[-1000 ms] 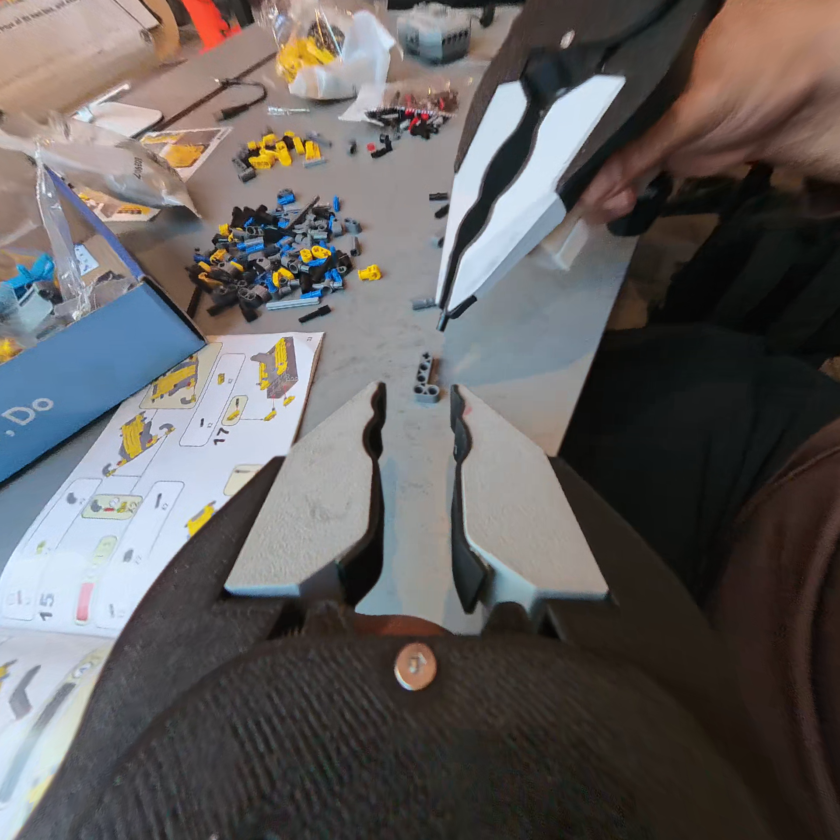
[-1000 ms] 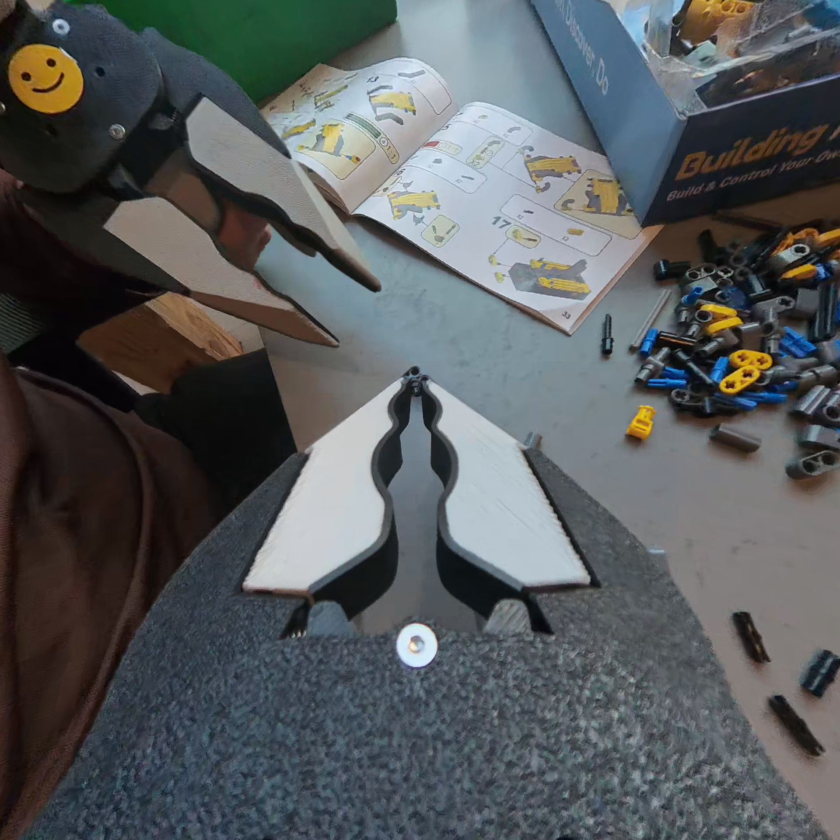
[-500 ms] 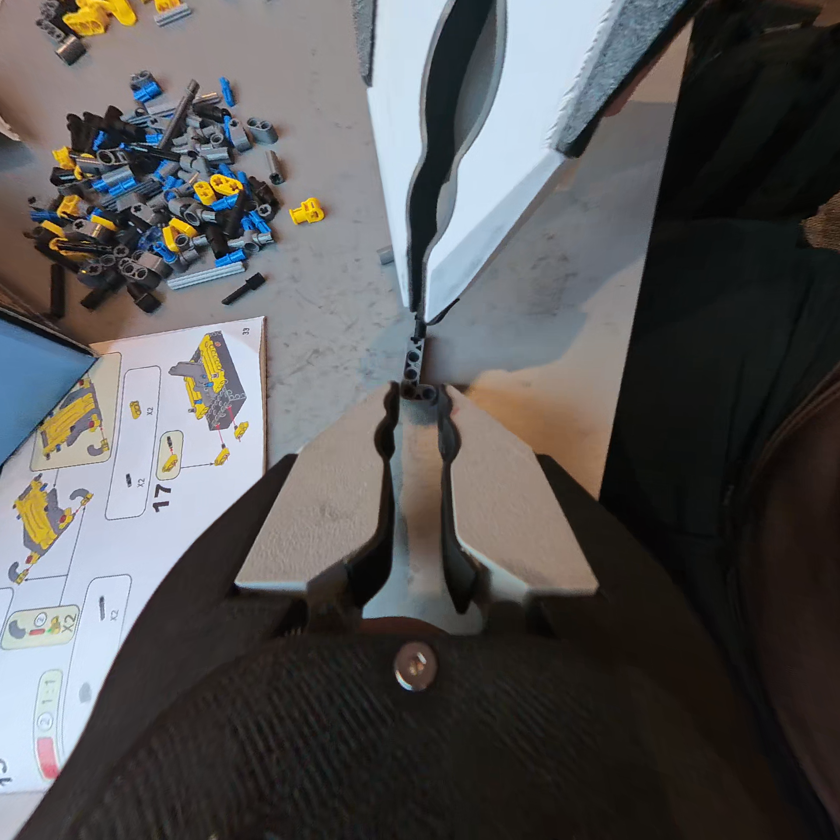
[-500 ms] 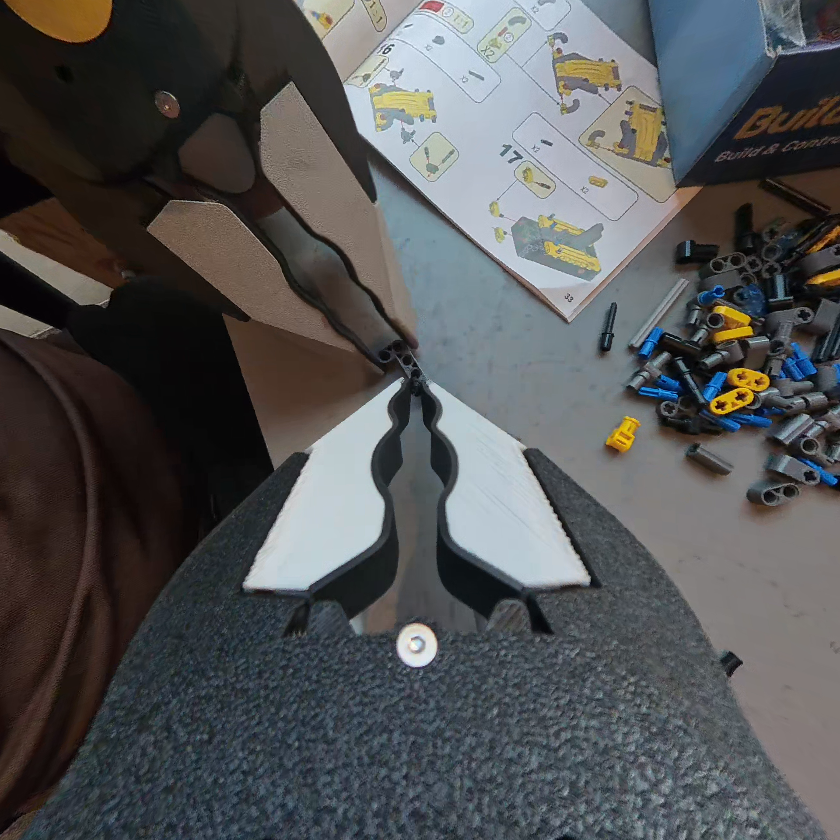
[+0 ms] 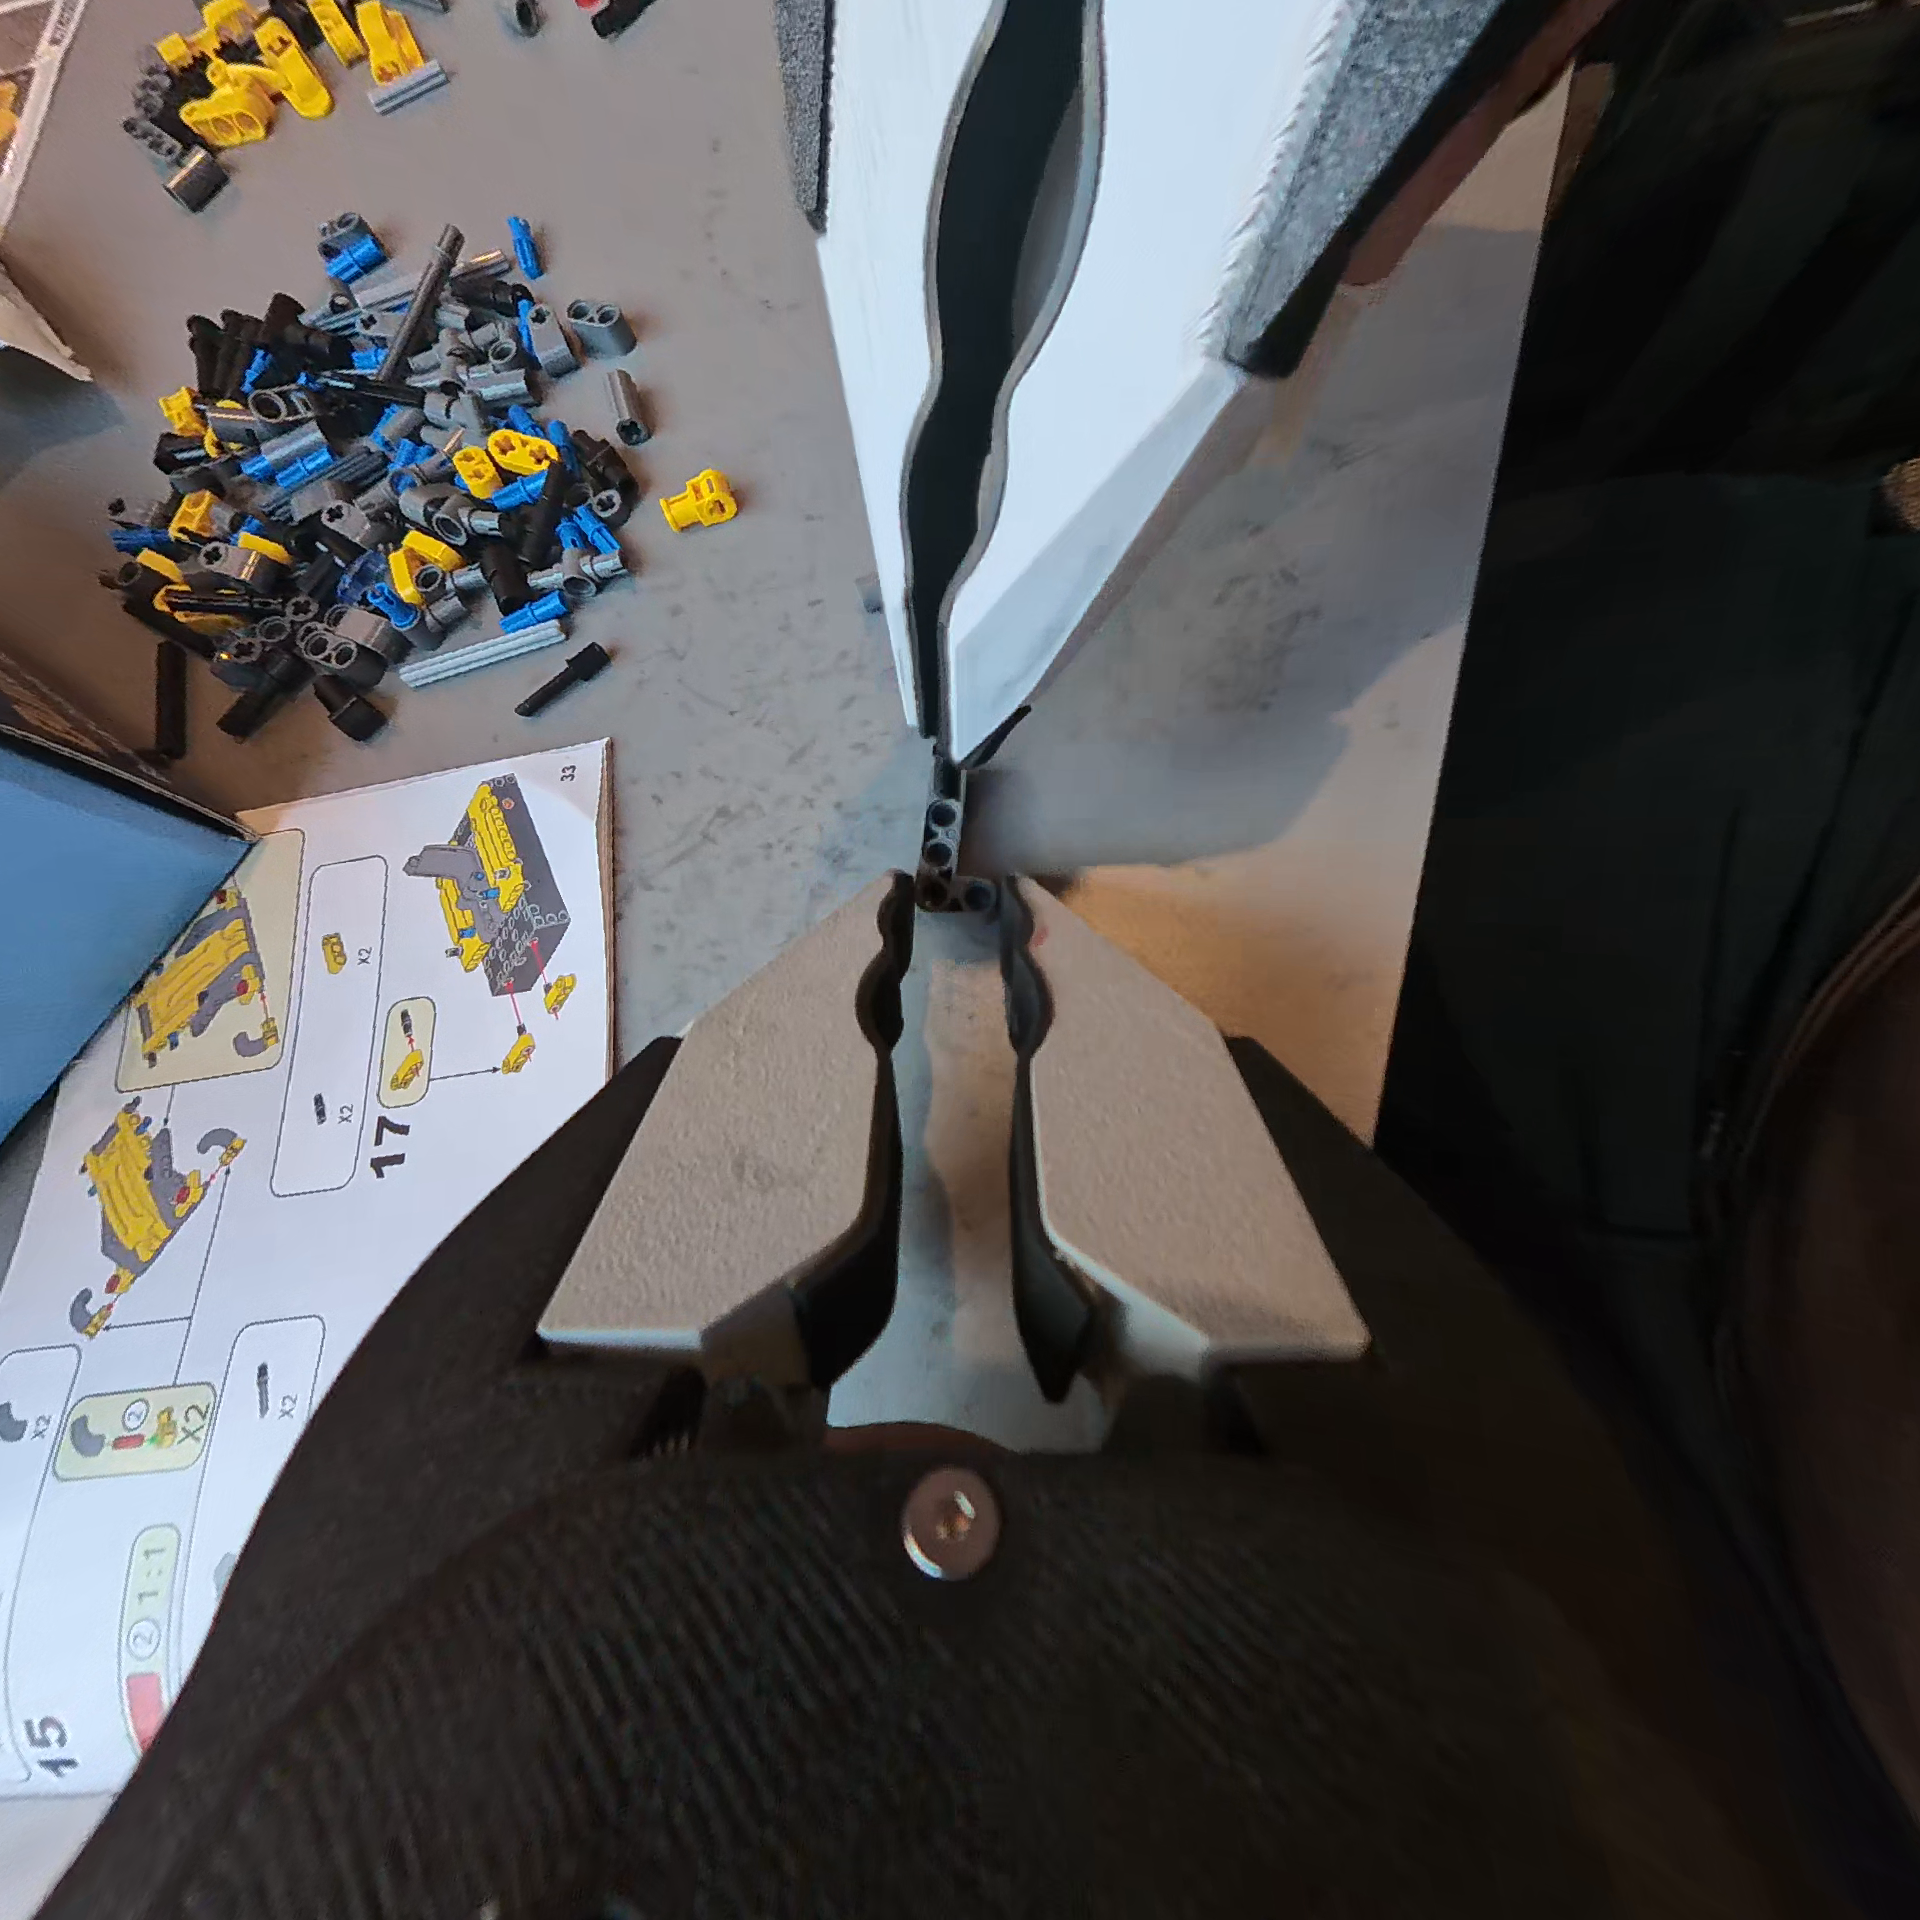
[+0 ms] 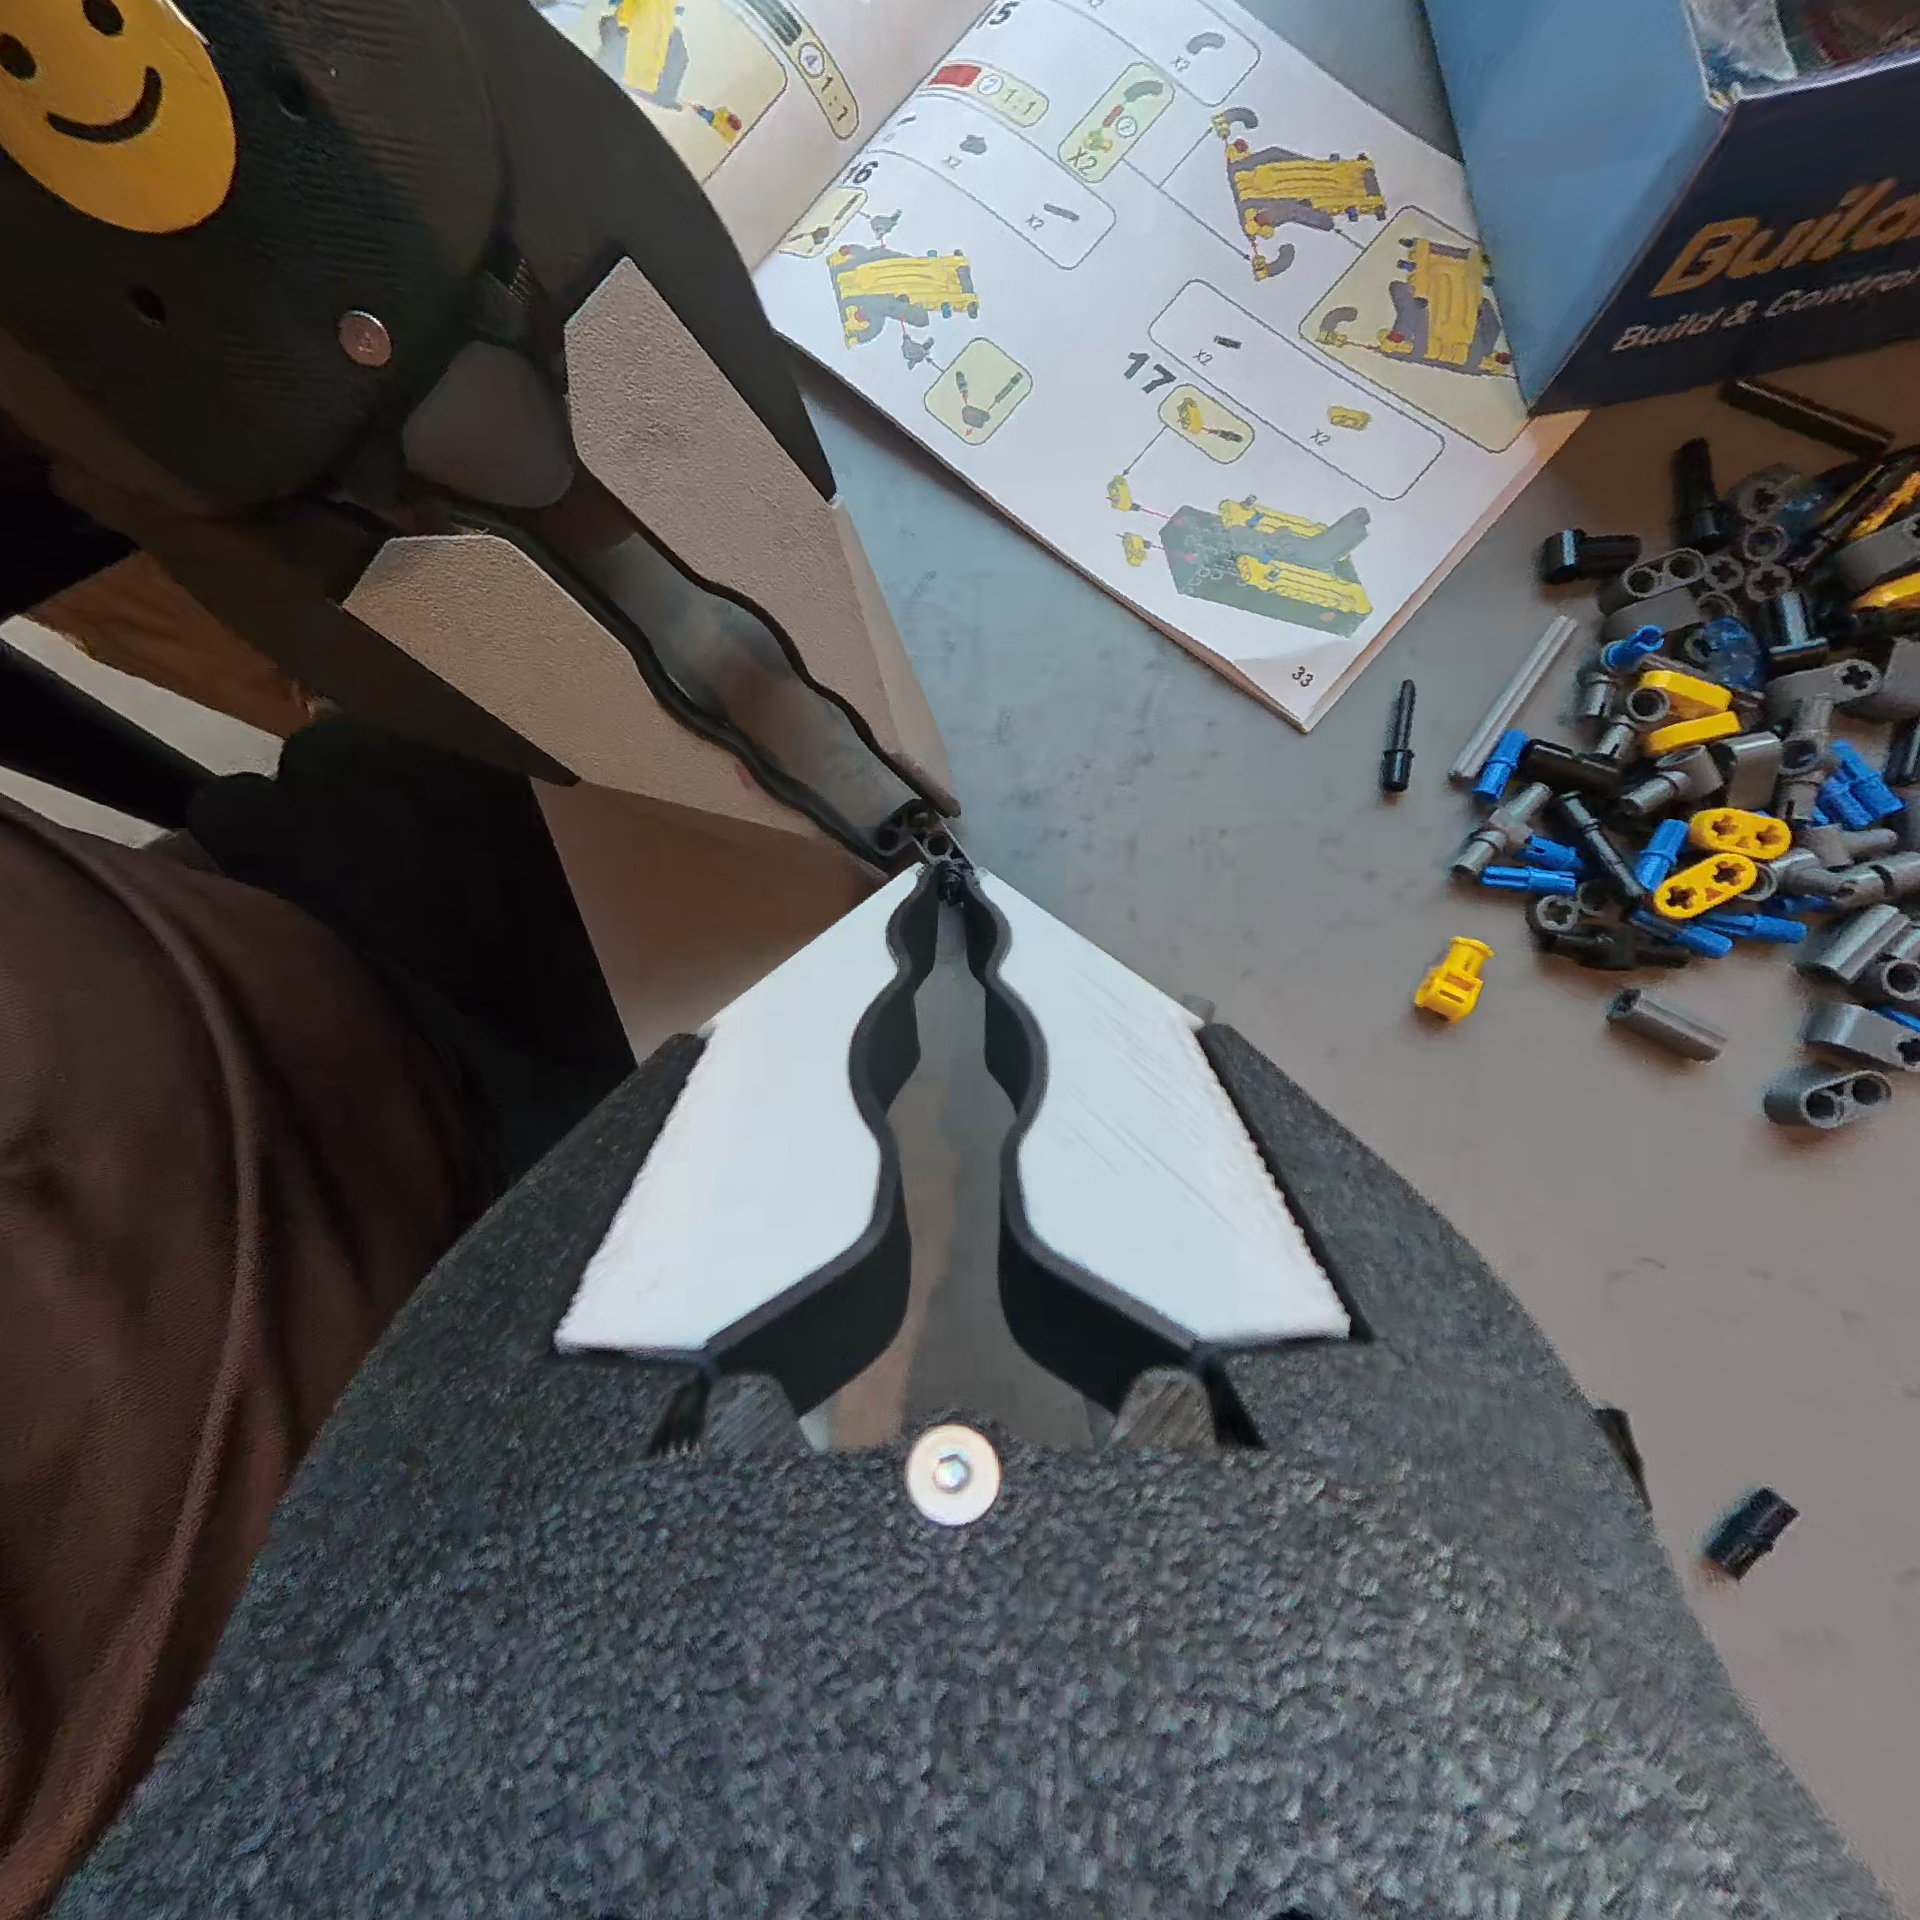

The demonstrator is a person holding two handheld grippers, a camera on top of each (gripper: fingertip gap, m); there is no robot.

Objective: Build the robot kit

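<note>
1. Left wrist view: left gripper [image 5: 954,896] clenched on the short arm of a small dark grey L-shaped beam [image 5: 943,847], long arm with its row of holes pointing away from the camera, lifted clear of the grey table [image 5: 748,665].
2. Directly ahead, right gripper [image 5: 940,732] with white fingers [image 5: 1081,499], closed tip to tip on a tiny black pin [image 6: 950,876], tip touching the far end of the beam; apparently lined up so pin meets a beam hole, though the exact hole too small to tell.
3. Right wrist view: same meeting seen from the other side; grey fingers [image 6: 717,582] of the left gripper coming in from upper left, beam end pinched at their tip, pin end pressed against it. Yellow smiley sticker [image 6: 104,114] on that gripper's black body.
4. Held in the air near the table edge, above a dark-clothed lap [image 5: 1662,935], probably for free wrist movement.
5. Around: open instruction booklet [image 5: 343,1039] lying flat, just left of the grippers; blue cardboard box [image 6: 1662,208] beyond it, holding bagged parts.
6. Heap of loose pieces [image 5: 384,499] in black, grey, blue and yellow, well apart from the grippers; single yellow connector [image 5: 701,506] at its near edge; lone black peg [image 5: 561,678] beside a ribbed grey axle [image 5: 483,657].
7. Nothing between the two gripper tips except the beam and pin; booklet and heap off to the side, not obstructing.
</note>
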